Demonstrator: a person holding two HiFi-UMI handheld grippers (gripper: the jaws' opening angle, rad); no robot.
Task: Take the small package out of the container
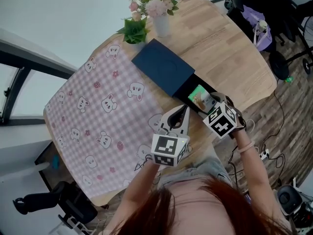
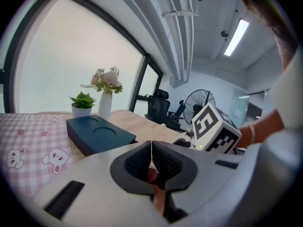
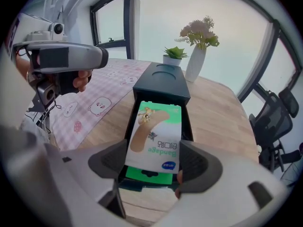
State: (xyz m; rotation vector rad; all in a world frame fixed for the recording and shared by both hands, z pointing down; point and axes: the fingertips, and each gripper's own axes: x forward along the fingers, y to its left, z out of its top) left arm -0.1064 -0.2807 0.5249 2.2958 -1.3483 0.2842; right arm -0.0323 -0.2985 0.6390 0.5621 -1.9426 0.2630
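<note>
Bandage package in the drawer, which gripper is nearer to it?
Right. The right gripper holds the bandage package between its jaws over the open drawer; the left gripper, shut, hangs alongside without touching it.

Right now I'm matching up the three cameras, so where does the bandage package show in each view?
Head view: bandage package right of centre, in the open drawer at the right gripper's tips.
Left gripper view: not in it.
Right gripper view: low centre, held between the jaws.
Shared landmark: the dark blue box.
</note>
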